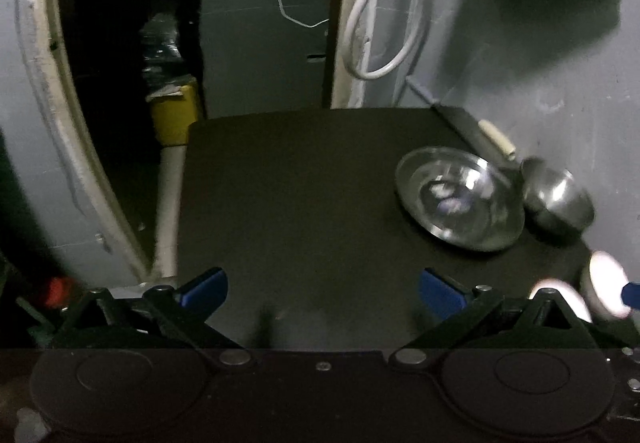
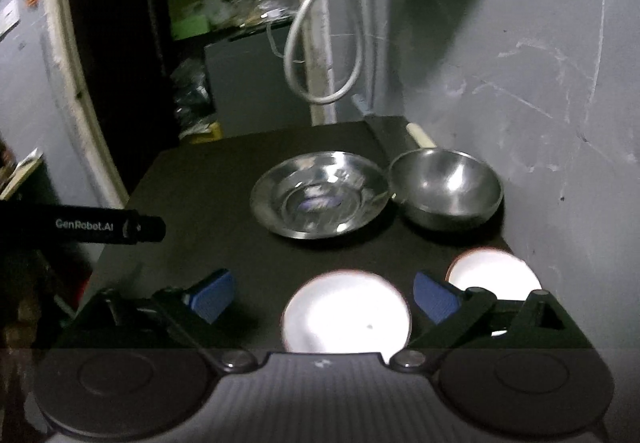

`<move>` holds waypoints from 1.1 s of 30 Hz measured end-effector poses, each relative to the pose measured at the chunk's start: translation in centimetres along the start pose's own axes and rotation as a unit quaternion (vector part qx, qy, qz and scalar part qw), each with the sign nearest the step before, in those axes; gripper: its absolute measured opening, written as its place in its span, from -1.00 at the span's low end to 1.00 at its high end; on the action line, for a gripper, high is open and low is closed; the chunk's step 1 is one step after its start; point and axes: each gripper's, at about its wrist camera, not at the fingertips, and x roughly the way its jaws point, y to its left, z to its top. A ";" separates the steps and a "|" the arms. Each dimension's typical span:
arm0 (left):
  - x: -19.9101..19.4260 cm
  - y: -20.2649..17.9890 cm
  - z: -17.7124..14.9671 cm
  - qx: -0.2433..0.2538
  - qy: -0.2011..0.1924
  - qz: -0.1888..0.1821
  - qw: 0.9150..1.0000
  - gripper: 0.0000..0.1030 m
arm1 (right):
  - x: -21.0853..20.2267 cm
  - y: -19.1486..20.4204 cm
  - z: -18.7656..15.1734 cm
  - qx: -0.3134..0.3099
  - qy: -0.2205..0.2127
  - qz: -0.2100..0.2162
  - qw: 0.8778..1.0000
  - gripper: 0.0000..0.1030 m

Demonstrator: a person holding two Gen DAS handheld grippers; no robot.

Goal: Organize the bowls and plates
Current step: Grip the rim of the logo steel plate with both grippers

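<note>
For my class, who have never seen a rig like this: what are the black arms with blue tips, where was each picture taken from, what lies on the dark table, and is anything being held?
No robot here: a person holds a two-finger gripper in each hand, with a camera on each looking along its fingers. One picture is from the left gripper, the other from the right gripper. The blue tips are finger pads. Both stand open and hold nothing. On the black table lie a steel plate, a steel bowl just beside it on the right, and nearer the camera two white dishes: a larger one and a smaller one. Glare hides whether these are plates or bowls.
</note>
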 end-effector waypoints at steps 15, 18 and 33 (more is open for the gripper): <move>10.8 -3.8 4.9 0.013 0.040 -0.064 0.997 0.98 | 9.2 -3.1 2.9 0.072 0.037 0.006 0.997 0.70; 11.8 -4.3 5.2 0.026 0.043 -0.071 0.996 0.98 | 10.2 -3.4 3.0 0.085 0.044 0.012 0.995 0.60; 14.2 -5.3 6.1 0.049 0.061 -0.111 0.991 0.17 | 12.8 -4.1 3.4 0.101 0.073 0.016 0.992 -0.09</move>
